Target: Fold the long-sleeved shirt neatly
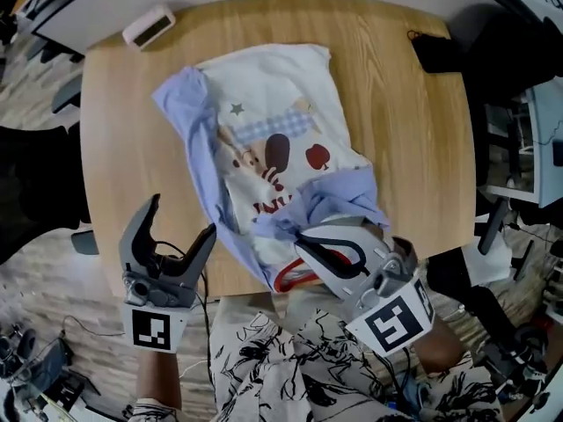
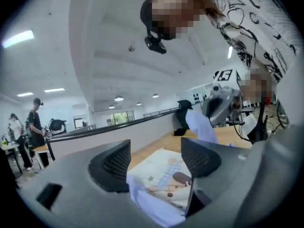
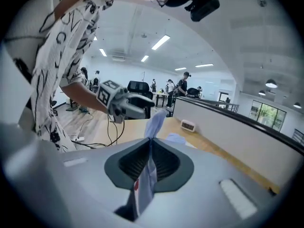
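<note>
The shirt lies spread on the round wooden table, print side up: a white front with a cartoon figure, a star and a checked blue band. One pale blue sleeve runs down its left edge. At the edge of the table nearest me the cloth is rumpled, with more pale blue fabric gathered into a heap. My right tool has its jaws together on that heap, clamped on a fold of the blue cloth. In the right gripper view a thin strip of the cloth stands up past the tips and the rest trails back between the pads, with a spot of red on it. A red-trimmed edge of the shirt also shows just under this tool in the head view. My left tool is off to the left, by the near-left edge of the table and beside the shirt. Its jaws are apart and there is nothing between the pads. In the left gripper view the shirt's printed front shows through the gap, farther off and lower, not touched. A small white box sits at the far-left rim of the table, and a black object is at the far-right rim, both well apart from the shirt.
</note>
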Available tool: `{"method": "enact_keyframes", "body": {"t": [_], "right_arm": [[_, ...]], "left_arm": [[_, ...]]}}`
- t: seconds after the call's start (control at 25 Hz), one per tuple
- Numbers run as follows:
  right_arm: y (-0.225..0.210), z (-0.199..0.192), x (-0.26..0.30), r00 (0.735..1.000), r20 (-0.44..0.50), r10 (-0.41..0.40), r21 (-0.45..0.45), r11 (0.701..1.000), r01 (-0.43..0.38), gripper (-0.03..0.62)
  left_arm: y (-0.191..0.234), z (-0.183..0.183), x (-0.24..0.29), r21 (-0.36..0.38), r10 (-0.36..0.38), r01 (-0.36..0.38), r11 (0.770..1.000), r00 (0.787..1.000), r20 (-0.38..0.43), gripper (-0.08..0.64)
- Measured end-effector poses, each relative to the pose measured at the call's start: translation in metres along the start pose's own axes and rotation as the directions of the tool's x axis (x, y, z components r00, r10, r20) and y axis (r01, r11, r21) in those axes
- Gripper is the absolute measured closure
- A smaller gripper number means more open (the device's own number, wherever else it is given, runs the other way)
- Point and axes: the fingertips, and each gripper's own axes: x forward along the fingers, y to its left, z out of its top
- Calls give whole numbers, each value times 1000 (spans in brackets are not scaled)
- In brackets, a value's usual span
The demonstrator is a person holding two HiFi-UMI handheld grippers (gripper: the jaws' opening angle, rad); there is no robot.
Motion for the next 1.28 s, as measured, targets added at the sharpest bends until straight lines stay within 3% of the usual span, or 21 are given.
{"method": "enact_keyframes", "body": {"t": [0.08, 0.2, 0.32, 0.48, 0.52, 0.6, 0.64, 0.76, 0.88, 1.04, 1.28], "right_arm": [[17, -23, 24, 999, -32, 13, -7, 1000, -13, 563], [39, -62, 56, 993, -116, 27, -16, 999, -29, 561], [48, -93, 81, 982, -187, 33, 19, 999, -30, 560], [64, -114, 105, 963, -250, 99, 50, 995, -89, 558], [69, -119, 109, 954, -271, 128, 67, 991, -114, 552], [74, -127, 116, 942, -293, 162, 118, 984, -132, 400], [70, -129, 117, 944, -295, 150, 141, 984, -112, 388], [55, -130, 119, 948, -306, 90, 166, 985, -40, 388], [57, -125, 123, 951, -291, 105, 178, 982, -54, 393], [59, -120, 135, 955, -266, 133, 209, 975, -78, 394], [39, -110, 164, 961, -249, 122, 211, 975, -69, 396]], "left_arm": [[6, 2, -12, 18, 19, -19, 1000, 999, 38, 231], [3, -28, -13, 19, -34, 35, 999, 996, -81, 233], [-8, -61, -8, -19, -121, 120, 993, 971, -205, 224], [-16, -79, -5, 5, -158, 165, 986, 955, -251, 216], [-15, -81, -4, 10, -157, 165, 986, 955, -250, 216], [-14, -84, -5, 4, -153, 160, 987, 956, -252, 216], [-14, -85, -6, 0, -151, 157, 988, 956, -253, 216], [-12, -87, -8, 7, -149, 156, 988, 955, -255, 216], [-6, -96, -10, -1, -145, 150, 989, 954, -263, 216], [13, -122, -4, -63, -116, 102, 993, 943, -310, 216], [74, -157, 33, -66, -61, 40, 997, 931, -360, 216]]}}
